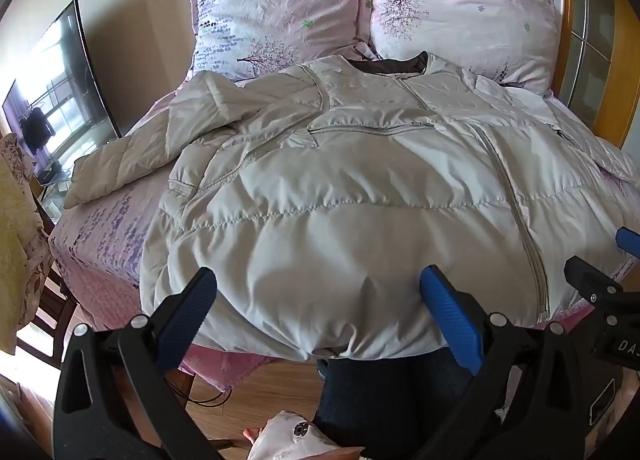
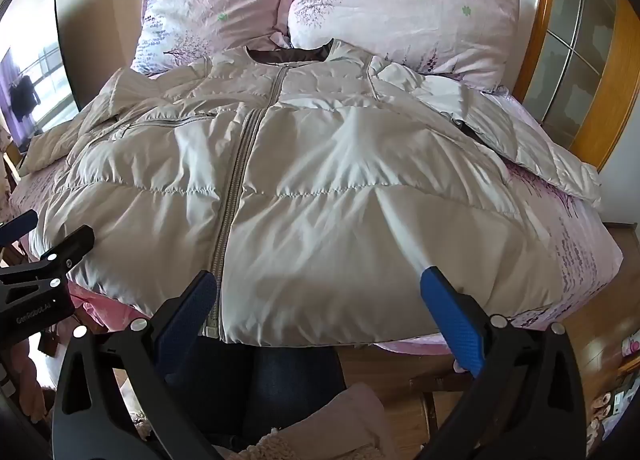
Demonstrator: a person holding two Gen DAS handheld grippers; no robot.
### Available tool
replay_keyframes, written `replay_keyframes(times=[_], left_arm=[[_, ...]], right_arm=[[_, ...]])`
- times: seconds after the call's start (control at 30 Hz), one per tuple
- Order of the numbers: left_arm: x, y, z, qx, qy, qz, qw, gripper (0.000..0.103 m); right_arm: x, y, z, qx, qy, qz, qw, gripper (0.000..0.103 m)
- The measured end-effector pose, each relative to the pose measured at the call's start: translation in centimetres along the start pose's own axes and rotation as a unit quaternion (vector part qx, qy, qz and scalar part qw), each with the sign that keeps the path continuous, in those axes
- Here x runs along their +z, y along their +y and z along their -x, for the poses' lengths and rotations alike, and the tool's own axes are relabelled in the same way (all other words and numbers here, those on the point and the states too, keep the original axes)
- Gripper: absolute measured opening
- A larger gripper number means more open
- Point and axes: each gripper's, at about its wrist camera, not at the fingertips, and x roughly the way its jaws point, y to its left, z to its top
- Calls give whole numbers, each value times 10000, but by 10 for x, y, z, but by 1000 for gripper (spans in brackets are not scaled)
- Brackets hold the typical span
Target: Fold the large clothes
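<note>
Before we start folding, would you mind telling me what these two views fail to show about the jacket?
- Back of the jacket: both views, pressed against the bed.
- Near hem middle: right wrist view, partly behind the right gripper; jaws wide.
- Left sleeve cuff: left wrist view, shape unclear in fisheye stretch.
- Lining: only a dark strip at the collar.

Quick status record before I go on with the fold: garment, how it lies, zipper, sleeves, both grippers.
garment: pale grey puffer jacket, front side up
surface: bed with pink floral sheet, collar toward the two pillows
zipper: zipper closed along the front
left sleeve side: sleeve spread out toward the bed's edge, partly bunched
right sleeve side: sleeve lying out to the side, unfolded
left gripper: left gripper open, above the hem, holding nothing
right gripper: right gripper open, above the hem, holding nothing
fold progress: none visible yet
</note>
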Motion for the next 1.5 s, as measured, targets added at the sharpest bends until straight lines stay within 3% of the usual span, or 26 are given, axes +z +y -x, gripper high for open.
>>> replay_keyframes(times=[1.5], left_arm=[[0, 0, 0, -6, 11, 2, 10000, 101]], right_arm=[[0, -2, -1, 50, -27, -29, 10000, 102]])
